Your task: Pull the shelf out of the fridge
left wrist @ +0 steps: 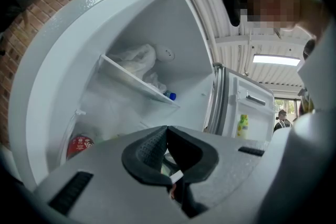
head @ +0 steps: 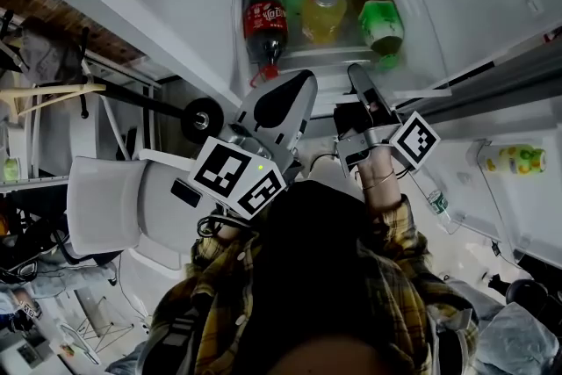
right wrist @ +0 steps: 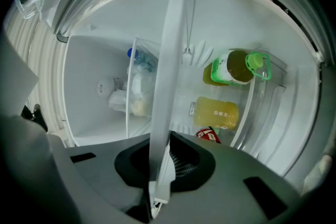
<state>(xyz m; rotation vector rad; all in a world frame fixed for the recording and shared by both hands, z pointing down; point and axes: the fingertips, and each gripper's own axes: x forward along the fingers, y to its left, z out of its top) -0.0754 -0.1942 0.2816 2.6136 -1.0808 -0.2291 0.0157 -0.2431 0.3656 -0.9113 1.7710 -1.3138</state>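
White shelf [right wrist: 170, 60]: one, thin flat plastic, inside fridge [head: 492, 4]
Right gripper [right wrist: 167, 162]: clamped on shelf's near edge
Left gripper [left wrist: 167, 136]: jaws together
Bottles: three, round, far inside: cola [head: 265, 22], yellow [head: 323, 16], green [head: 376, 13]

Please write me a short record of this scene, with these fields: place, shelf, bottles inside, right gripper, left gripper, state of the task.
place: open fridge
shelf: in the fridge, front edge held
bottles inside: cola bottle, yellow juice bottle, green bottle
right gripper: jaws shut on the shelf's front edge
left gripper: jaws together, nothing between them, pointing into the fridge
state of the task: shelf gripped, not yet pulled out
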